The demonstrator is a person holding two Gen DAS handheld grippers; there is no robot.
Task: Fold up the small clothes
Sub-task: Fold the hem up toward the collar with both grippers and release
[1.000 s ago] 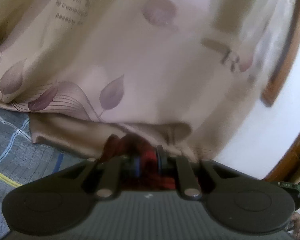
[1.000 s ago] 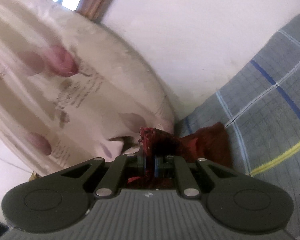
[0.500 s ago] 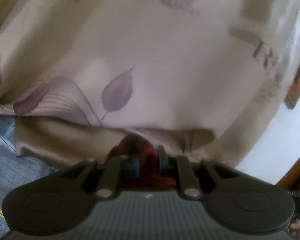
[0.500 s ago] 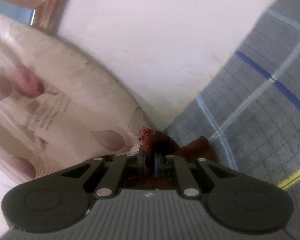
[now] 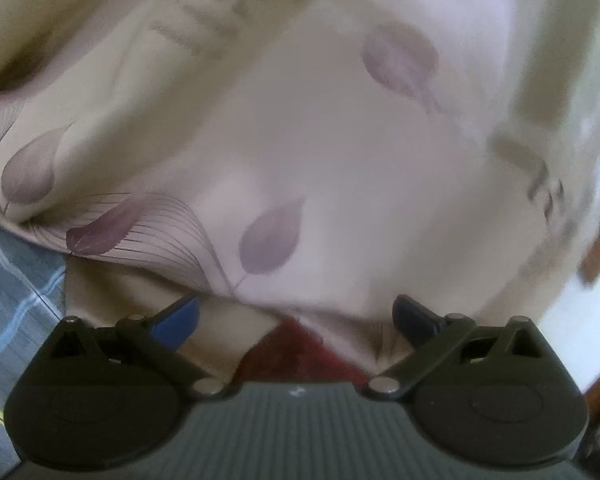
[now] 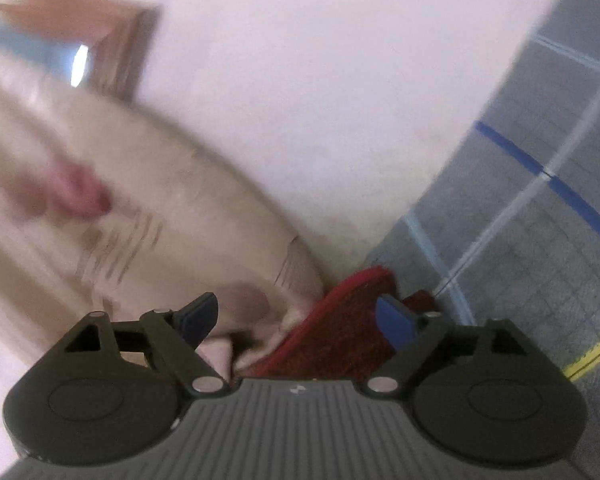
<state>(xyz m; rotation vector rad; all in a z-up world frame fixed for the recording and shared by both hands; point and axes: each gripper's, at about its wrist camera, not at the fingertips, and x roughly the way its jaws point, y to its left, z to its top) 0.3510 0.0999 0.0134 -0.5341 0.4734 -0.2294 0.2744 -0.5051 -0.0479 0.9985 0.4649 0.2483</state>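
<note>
Cloth is loose now: your left claw (image 5: pixel 296 316) and your right claw (image 6: pixel 296 318) have both just been opening, and each stands spread wide with nothing pinched. The red garment (image 6: pixel 340 328) lies between the right claw's blue pads (image 6: pixel 396 326), near its body, on the grey checked bed cover (image 6: pixel 520 280); in the left view only a red corner (image 5: pixel 300 354) shows, low between the fingers.

Watch the near risk first. If you draw back with a pad snagged in the fuzzy pile, I judge the fold will drag open.

Just beyond, the leaf-printed beige pillow (image 5: pixel 300 140) lies against the garment and seems to overlap its far edge. Nudge it and it may roll onto the cloth or crumple it.

Farther off, the white wall (image 6: pixel 320 100) closes the space, so you have little room to reach forward.
</note>
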